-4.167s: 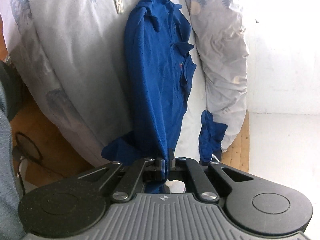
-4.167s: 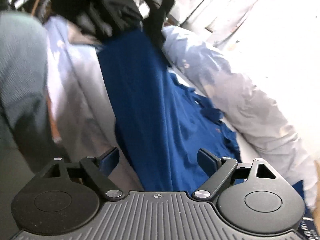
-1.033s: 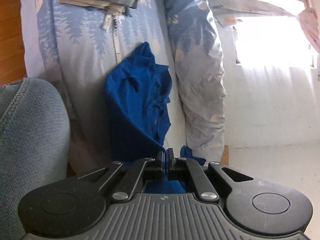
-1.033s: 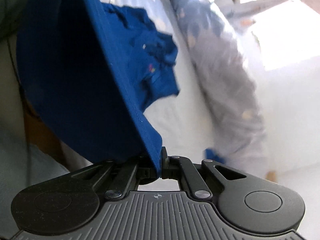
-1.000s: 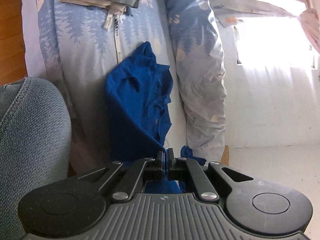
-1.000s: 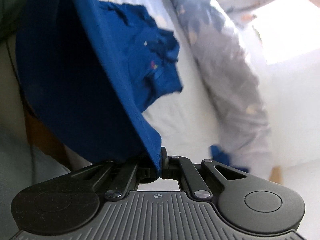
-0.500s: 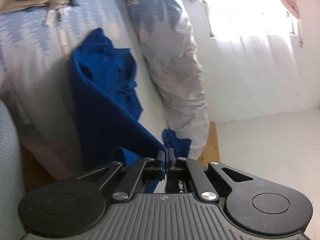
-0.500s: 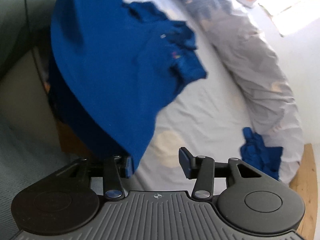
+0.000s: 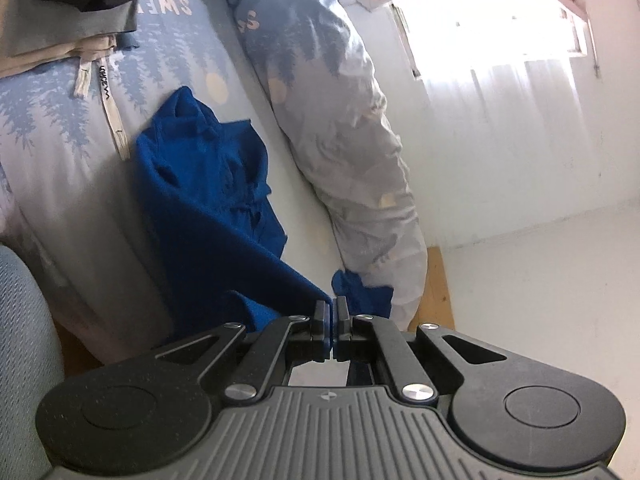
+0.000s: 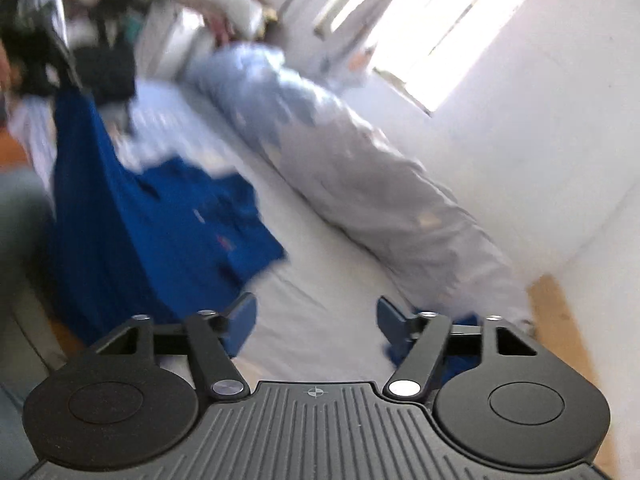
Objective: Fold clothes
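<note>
2 grippers work over a bed [image 9: 304, 208]. The left gripper [image 9: 332, 308] is clamped tight on an edge of the blue polo shirt [image 9: 208, 216], which drapes from there onto the sheet. The right gripper [image 10: 316, 316] has just been opening; its jaws stand wide, nothing between them.

Free room: bare pale bedsheet [image 10: 320, 280], centre and lower centre of the right wrist view, ahead of the wide-apart jaws.
Obstacles: crumpled blue polo shirt [image 9: 208, 208], left of centre; long rolled-up pale patterned duvet [image 9: 344, 152], right of it; stack of folded dark and beige clothes [image 9: 68, 12], upper left corner.
</note>
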`<state>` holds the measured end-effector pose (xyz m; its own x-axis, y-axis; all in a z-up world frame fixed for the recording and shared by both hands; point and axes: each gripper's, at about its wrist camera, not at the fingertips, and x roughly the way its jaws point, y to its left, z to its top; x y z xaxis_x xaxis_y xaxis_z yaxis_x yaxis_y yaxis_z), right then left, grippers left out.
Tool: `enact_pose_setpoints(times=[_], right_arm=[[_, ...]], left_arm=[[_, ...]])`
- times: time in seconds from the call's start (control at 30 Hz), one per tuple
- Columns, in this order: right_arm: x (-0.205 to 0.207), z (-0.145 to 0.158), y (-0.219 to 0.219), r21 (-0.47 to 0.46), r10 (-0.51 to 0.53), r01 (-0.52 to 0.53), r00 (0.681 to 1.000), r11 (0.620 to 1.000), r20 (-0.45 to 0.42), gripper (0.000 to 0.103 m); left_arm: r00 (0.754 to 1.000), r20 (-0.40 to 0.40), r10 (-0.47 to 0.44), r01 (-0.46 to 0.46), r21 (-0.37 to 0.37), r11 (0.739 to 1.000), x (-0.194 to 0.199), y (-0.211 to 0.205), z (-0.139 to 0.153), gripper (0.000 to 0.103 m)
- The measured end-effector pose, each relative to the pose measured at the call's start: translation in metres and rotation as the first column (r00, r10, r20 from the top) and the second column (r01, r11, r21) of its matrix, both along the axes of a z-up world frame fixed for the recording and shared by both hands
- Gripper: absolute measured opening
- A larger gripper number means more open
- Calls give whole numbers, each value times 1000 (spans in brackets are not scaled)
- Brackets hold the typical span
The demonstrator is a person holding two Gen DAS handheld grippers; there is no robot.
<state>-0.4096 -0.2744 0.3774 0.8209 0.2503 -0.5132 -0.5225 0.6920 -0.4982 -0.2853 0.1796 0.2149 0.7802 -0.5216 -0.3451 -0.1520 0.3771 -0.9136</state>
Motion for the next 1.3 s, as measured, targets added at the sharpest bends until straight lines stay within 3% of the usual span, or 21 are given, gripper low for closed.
enact_pose_setpoints(times=[0.1, 0.2, 0.23, 0.4, 0.6, 0.83, 1.03, 1.1, 1.17, 1.3], right_arm=[[-28, -24, 45, 63, 123, -123, 992, 990, 10, 85], [-43, -61, 102, 224, 194, -191, 981, 956, 9, 87], [-47, -76, 122, 278, 194, -188, 981, 942, 6, 87], [-66, -130, 202, 364, 159, -157, 987, 918, 24, 88], [-55, -170, 250, 416, 11, -29, 999, 909, 44, 88], [-59, -190, 238, 343, 45, -39, 999, 939, -9, 90], [-41, -229, 234, 259, 15, 17, 992, 966, -123, 91], [-35, -237, 230, 272, -8, 49, 988, 961, -153, 91], [-25, -244, 221, 290, -51, 104, 981, 951, -186, 91], [8, -260, 187, 276, -166, 234, 955, 932, -247, 91]], left_arm=[[999, -1, -42, 42, 39, 998, -1, -14, 12, 4], [997, -4, -83, 83, 79, 993, -1, -28, 24, 4], [995, -5, -96, 96, 92, 991, -1, -33, 27, 4], [987, 14, -159, 155, 166, 974, 3, -52, 46, 4], [969, 75, -237, 214, 227, 950, 3, -65, 65, 4], [983, 3, -182, 176, 242, 954, -4, -29, 23, 5], [998, -60, -22, 34, 211, 977, -23, 14, -27, 37], [998, -69, 9, 5, 210, 978, -26, 19, -40, 62], [997, -72, 29, -12, 231, 973, -28, 21, -55, 75], [992, -111, 61, -26, 295, 955, -22, 20, -84, 79]])
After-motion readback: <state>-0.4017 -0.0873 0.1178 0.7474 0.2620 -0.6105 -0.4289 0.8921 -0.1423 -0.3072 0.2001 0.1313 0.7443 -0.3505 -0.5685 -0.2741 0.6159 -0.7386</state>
